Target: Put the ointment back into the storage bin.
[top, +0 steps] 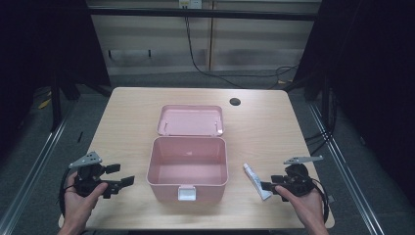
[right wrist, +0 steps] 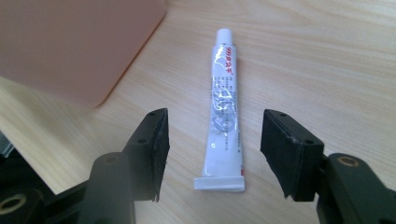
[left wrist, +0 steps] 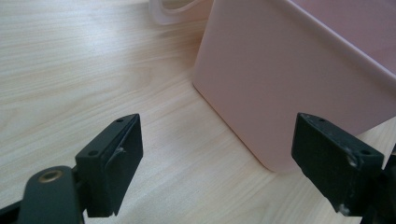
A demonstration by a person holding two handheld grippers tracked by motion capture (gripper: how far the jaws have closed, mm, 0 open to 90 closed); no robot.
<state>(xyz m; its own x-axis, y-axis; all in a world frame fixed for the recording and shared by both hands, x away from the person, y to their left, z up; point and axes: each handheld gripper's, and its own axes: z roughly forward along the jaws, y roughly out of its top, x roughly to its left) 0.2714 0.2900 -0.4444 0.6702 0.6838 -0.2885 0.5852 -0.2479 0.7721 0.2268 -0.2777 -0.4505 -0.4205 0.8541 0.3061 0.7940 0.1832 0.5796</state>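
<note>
A pink box (top: 187, 169) stands open mid-table, its lid (top: 191, 120) lying flat behind it and a white latch at its front. To its right a white tube (top: 257, 180) lies on the wood. My right gripper (top: 268, 188) stands open at the tube's flat crimped end; in the right gripper view the tube (right wrist: 224, 116) lies between the spread pads without touching them. My left gripper (top: 120, 177) is open with nothing between its jaws, left of the box near its front left corner (left wrist: 280, 93).
A wooden table (top: 132, 112) with a round cable hole (top: 235, 102) at its back right. Dark floor and metal rails run along both sides. Cables hang at the back wall.
</note>
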